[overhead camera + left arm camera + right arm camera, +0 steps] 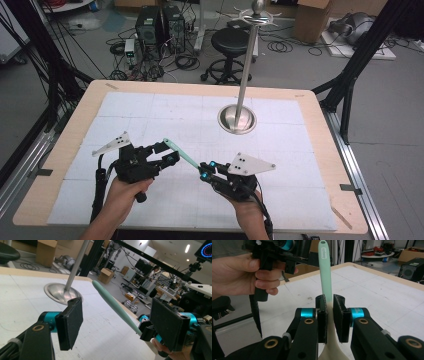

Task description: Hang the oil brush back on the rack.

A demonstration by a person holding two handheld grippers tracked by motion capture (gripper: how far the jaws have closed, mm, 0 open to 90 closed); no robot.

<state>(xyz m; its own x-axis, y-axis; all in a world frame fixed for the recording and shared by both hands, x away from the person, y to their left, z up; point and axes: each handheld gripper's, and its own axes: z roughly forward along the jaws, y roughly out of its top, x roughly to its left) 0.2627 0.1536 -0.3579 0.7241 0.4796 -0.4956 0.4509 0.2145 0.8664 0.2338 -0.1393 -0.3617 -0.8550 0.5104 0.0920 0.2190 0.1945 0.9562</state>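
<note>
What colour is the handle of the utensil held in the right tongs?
Mint green handle, fading to cream at the bottom; the right gripper view shows it best.

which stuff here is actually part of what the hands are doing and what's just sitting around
In use:
- slim mint-green plastic utensil, clamped near its pale end
- right gripper, shut on it
- left gripper, open, its jaws either side of the handle
- tall steel stand with round base, likely

Just around:
- black round stool
- cardboard boxes
- black computer towers

L gripper (167,151) jaws wide apart; R gripper (204,170) jaws clamped, both hand-held above table.
</note>
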